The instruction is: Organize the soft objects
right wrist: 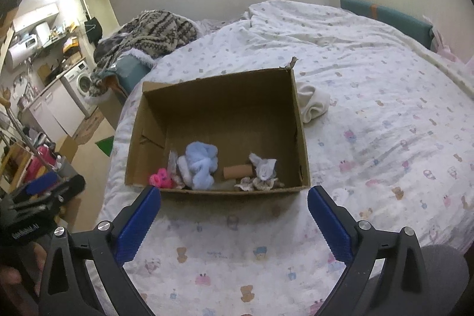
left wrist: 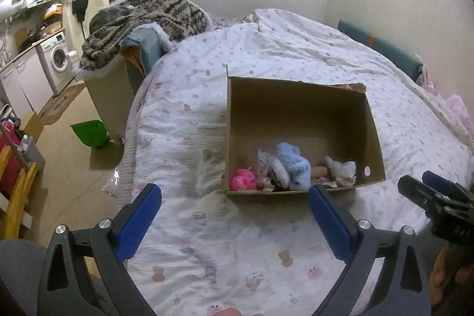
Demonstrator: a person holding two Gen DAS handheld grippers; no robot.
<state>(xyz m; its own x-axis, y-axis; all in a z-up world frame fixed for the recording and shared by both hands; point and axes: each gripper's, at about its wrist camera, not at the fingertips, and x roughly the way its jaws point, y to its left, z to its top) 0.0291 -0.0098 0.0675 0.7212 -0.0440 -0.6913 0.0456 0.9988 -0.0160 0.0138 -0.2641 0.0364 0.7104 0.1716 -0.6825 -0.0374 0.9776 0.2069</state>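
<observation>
Both grippers, left (left wrist: pixel 235 199) & right (right wrist: pixel 234 200), jaws wide, empty, near the cardboard box (right wrist: pixel 299 120); soft bits piled inside for tidying; white cloth (right wrist: pixel 312 104) waits right.

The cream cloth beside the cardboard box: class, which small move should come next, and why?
Probably reach the open, empty right gripper toward the cream cloth. It lies on the bed just outside the box, while the other soft things already sit inside.
</observation>
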